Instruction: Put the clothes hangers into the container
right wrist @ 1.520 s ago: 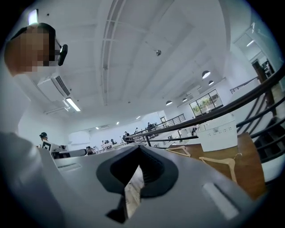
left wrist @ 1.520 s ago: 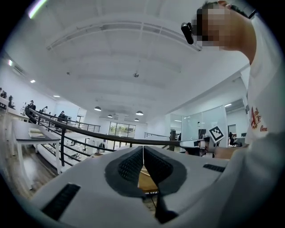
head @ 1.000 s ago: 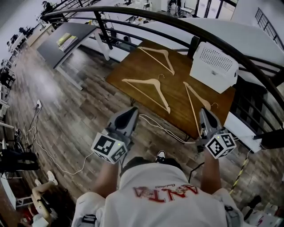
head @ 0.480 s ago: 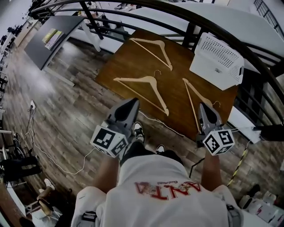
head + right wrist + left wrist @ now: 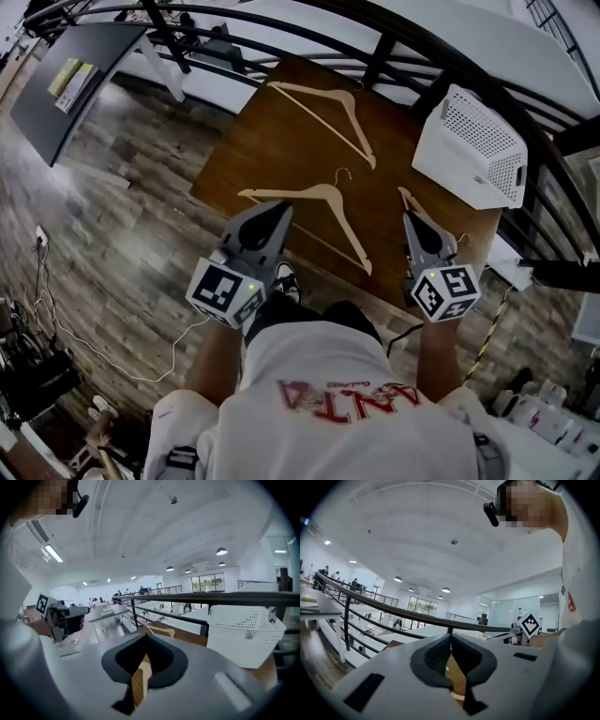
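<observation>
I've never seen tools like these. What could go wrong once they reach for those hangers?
The hangers lie flat on the table, so the thin middle hanger may slide instead of lifting. The right hanger seems close to the table's near edge; a nudge from the right gripper could knock it off. The white container sits at the table's corner and might shift if a hanger catches its rim.

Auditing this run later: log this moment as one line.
phase: pre-grasp | left gripper: shut, empty | right gripper: shut, empty | hangers: three on table | container: white, at table's right
</observation>
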{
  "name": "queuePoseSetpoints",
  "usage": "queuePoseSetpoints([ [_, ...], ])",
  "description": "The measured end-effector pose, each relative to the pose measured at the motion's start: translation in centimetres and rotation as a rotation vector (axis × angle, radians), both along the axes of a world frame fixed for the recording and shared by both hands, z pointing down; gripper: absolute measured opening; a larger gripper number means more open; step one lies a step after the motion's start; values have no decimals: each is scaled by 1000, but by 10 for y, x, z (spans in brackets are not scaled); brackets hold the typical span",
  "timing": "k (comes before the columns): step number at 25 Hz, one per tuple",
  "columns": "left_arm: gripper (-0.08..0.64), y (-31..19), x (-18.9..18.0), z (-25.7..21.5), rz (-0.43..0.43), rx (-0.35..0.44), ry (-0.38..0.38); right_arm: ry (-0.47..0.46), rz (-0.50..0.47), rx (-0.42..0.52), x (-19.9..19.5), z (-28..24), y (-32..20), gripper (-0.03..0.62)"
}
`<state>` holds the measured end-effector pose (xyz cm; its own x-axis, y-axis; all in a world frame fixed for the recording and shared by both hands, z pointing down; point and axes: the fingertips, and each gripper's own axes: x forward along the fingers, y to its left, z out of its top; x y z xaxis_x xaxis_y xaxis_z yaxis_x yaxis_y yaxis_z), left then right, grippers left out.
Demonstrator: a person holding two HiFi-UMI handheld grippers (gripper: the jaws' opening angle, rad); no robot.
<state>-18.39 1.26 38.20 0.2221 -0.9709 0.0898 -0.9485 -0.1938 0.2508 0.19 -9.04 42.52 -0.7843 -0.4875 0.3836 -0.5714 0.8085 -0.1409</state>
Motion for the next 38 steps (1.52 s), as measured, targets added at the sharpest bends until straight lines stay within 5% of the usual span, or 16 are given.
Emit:
queuePoseSetpoints([
  [11,11,-45,-33,54,41,-103,53,340,-84,-136,-68,122,-25,176],
  [16,11,-51,-34,74,18,-142,78,506,-160,-236,-83,193,-21,194],
  [32,11,-18,-54,111,35,-216,95,756,-202,-391,-108,307,-19,224],
  [38,11,-23,-59,113,68,-217,98,748,-241,-332,-116,307,-15,195],
])
